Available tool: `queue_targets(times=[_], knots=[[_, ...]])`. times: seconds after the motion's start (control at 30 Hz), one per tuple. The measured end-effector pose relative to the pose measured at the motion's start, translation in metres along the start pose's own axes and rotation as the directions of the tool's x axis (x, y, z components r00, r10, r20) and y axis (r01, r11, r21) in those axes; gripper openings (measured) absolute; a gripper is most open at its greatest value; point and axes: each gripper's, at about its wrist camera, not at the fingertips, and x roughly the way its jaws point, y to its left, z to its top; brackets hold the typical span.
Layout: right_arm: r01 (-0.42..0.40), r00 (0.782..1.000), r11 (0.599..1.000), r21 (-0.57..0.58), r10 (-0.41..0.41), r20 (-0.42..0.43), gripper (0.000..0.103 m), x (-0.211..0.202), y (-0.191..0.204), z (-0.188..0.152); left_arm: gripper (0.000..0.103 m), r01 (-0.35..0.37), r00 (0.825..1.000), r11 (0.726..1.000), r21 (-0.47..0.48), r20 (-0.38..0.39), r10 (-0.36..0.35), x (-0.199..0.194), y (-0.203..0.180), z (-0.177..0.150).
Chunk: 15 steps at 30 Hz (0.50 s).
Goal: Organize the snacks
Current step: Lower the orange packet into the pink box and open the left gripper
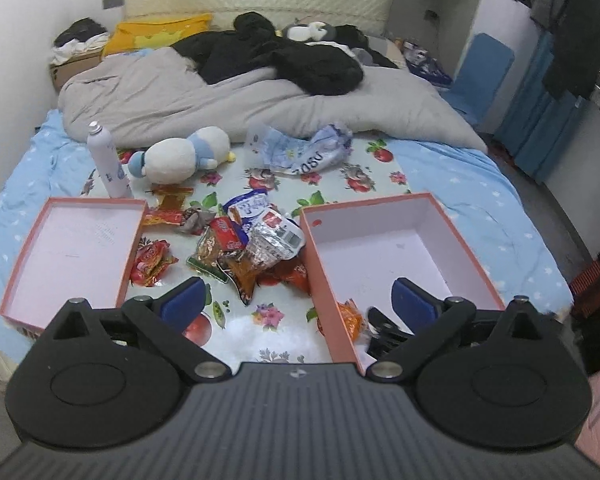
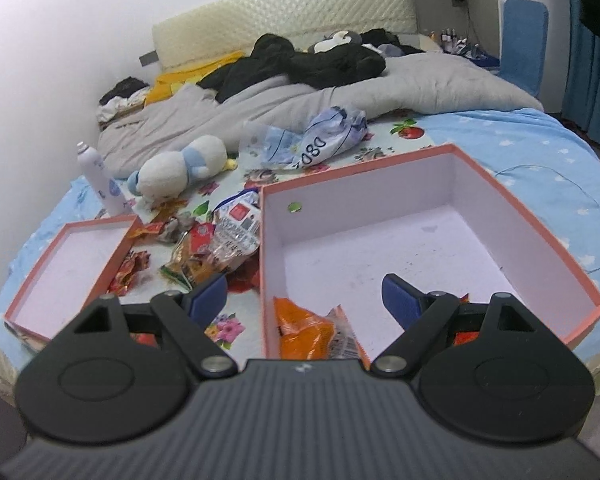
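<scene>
Bedroom clutter is being sorted: both claws, left claw (image 1: 298, 300) and right claw (image 2: 304, 294), are being held spread and empty above the bed; another packet from the snack pile (image 1: 244, 248) is probably being sought next for the deep box (image 2: 452, 152).

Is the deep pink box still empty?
No. The deep pink box holds an orange snack packet in its near corner; the rest of its floor is bare.

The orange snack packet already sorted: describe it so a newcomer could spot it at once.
Find the deep pink-rimmed box on the flowered bed mat, right of the loose snack pile. In its near left corner lies the orange snack packet. Every other snack lies outside on the mat.
</scene>
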Motion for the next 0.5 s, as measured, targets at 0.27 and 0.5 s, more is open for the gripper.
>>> queue_targets(times=[0.27,0.5], knots=[[-0.002,1.000,0.999,-0.033,0.001,-0.011,0.086,-0.001,0.019,0.002,0.101,0.011,0.998,0.998,-0.058,-0.056,-0.014,-0.014,0.011,0.001],[-0.009,1.000,0.999,-0.053,0.008,-0.023,0.086,0.000,0.032,0.000,0.101,-0.021,0.997,0.992,-0.127,-0.076,0.011,-0.004,0.038,0.005]])
